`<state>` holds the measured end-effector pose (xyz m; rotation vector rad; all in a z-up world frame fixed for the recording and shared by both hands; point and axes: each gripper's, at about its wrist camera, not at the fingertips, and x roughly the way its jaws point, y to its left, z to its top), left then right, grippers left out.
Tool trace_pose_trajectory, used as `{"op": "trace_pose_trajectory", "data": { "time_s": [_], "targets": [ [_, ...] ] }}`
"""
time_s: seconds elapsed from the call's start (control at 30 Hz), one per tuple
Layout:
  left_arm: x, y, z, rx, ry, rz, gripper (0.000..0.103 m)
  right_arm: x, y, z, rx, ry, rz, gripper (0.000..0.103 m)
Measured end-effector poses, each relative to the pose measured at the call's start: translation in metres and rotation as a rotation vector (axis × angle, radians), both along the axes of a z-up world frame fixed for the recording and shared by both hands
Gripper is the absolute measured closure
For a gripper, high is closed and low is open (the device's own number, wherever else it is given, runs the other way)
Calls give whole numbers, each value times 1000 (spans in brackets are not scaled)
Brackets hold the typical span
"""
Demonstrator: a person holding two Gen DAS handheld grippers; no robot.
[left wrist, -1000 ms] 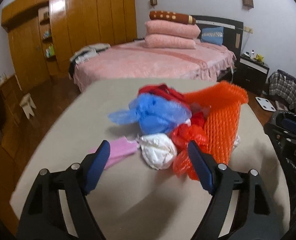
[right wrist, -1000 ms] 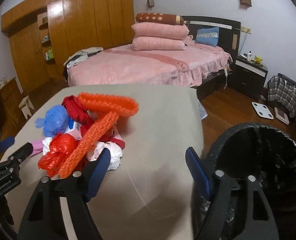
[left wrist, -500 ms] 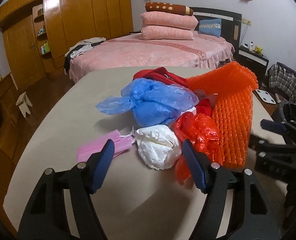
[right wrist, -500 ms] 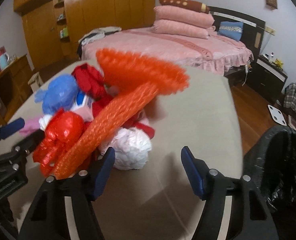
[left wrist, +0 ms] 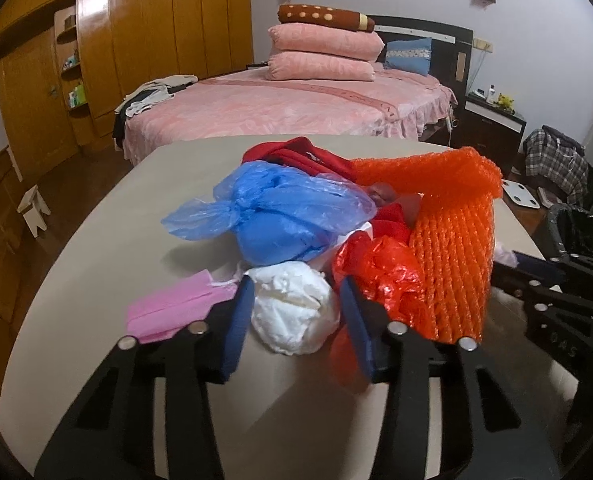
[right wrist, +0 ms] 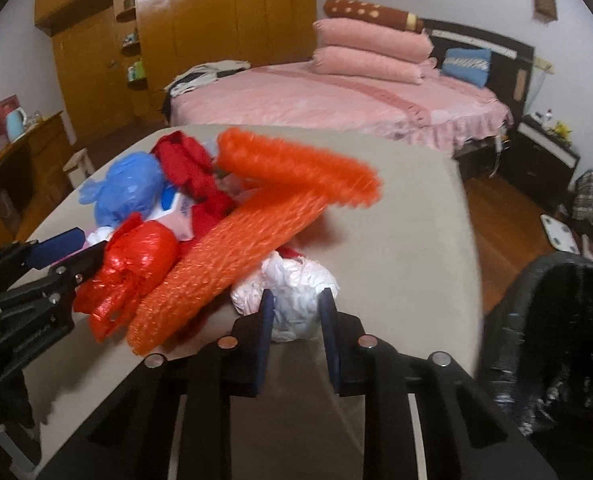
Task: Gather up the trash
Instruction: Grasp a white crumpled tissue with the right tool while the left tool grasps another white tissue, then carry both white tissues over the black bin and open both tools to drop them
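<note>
Trash still sits heaped on the table (left wrist: 96, 248); nothing looks binned yet. My left gripper (left wrist: 294, 312) has just been closing and now pinches a white wad (left wrist: 292, 304) at the heap's near edge, beside the blue bag (left wrist: 280, 216).

Right gripper (right wrist: 294, 312), jaws also just closing, clamps another white wad (right wrist: 296, 284) under the orange net (right wrist: 236, 256); the bin (right wrist: 556, 320) waits right of the heap.

Left tongs (left wrist: 294, 312) and right tongs (right wrist: 294, 312) both angle downward; jaws have just been closing.
</note>
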<state>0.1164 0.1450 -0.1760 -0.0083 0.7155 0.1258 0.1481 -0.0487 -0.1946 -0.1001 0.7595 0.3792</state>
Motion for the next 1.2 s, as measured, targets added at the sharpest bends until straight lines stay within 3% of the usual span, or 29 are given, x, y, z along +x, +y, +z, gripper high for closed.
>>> {"op": "trace_pose_trajectory", "data": {
  "time_s": [0.3, 0.4, 0.53, 0.67, 0.7, 0.8, 0.9, 1.0, 1.2],
  "targets": [
    [-5, 5, 2, -39, -3, 2, 94, -3, -9, -5, -7, 24, -10, 80],
    [-11, 9, 8, -47, -16, 8, 98, -7, -10, -2, 1, 25, -8, 80],
    [-15, 6, 7, -28, -11, 8, 94, -12, -11, -2, -6, 25, -2, 80],
    [-9, 5, -1, -24, 16, 33, 64, -9, -11, -4, -3, 35, -11, 78],
    [-7, 5, -3, -24, 18, 42, 63, -8, -9, -4, -6, 35, -10, 78],
    [2, 6, -8, -39, 41, 30, 63, -6, -8, -7, -14, 39, -11, 77],
    [8, 4, -14, -58, 63, -5, 76, -4, -6, -10, -16, 47, -12, 74],
    [4, 4, -10, -67, 41, -20, 83, -1, -8, -11, -4, 57, -8, 75],
    [-21, 6, 15, -91, -32, -31, 86, -8, -15, -1, 16, 37, 3, 80]
  ]
}}
